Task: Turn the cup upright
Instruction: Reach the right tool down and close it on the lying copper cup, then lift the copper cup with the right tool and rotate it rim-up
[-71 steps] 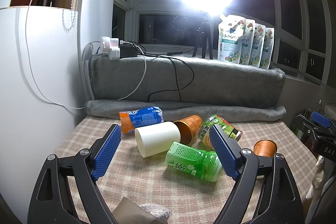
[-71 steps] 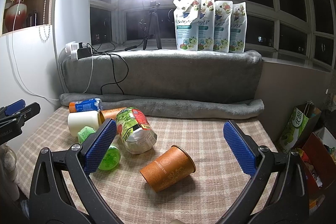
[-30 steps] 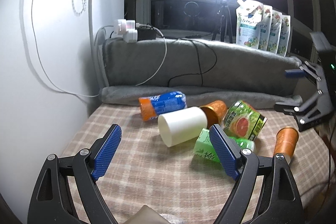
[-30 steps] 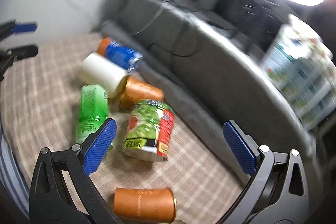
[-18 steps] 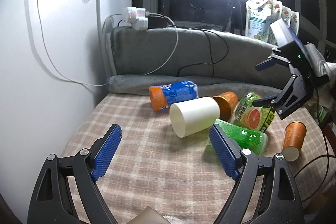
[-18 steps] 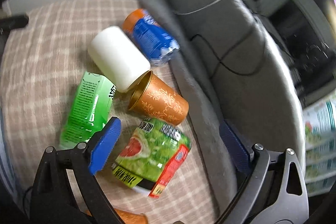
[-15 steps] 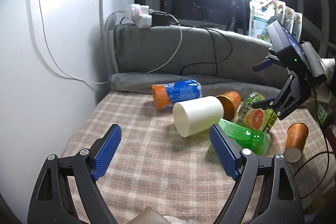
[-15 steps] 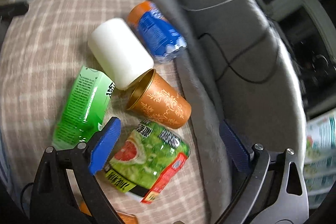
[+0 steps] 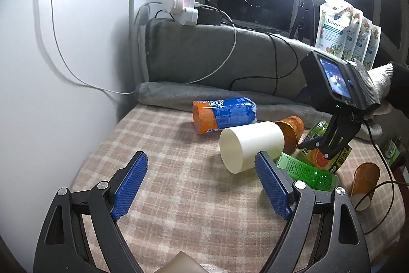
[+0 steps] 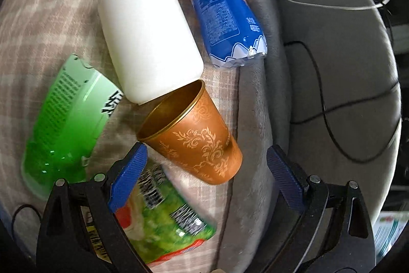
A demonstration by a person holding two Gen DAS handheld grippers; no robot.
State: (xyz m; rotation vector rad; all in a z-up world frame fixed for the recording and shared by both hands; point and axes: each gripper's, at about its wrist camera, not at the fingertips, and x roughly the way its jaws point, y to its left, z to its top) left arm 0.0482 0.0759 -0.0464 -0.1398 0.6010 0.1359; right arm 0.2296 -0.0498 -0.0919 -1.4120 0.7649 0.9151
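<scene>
An orange patterned cup (image 10: 194,134) lies on its side on the checked cloth, mouth toward a white cup (image 10: 145,42) that also lies on its side. My right gripper (image 10: 204,170) is open and hovers just above the orange cup, which sits between its blue pads. In the left wrist view the right gripper (image 9: 329,142) hangs over the orange cup (image 9: 291,129) behind the white cup (image 9: 250,145). A second orange cup (image 9: 364,183) lies at the right. My left gripper (image 9: 202,183) is open and empty, short of the white cup.
A green bottle (image 10: 66,119), a green-and-red packet (image 10: 163,221) and a blue-orange packet (image 10: 225,14) lie around the cups. A grey rolled blanket (image 10: 306,68) with cables borders the far side. A white wall (image 9: 64,68) stands at the left.
My right gripper has swung down and closer over the orange patterned cup, now framed between its pads. My left gripper has shifted slightly left and stayed open.
</scene>
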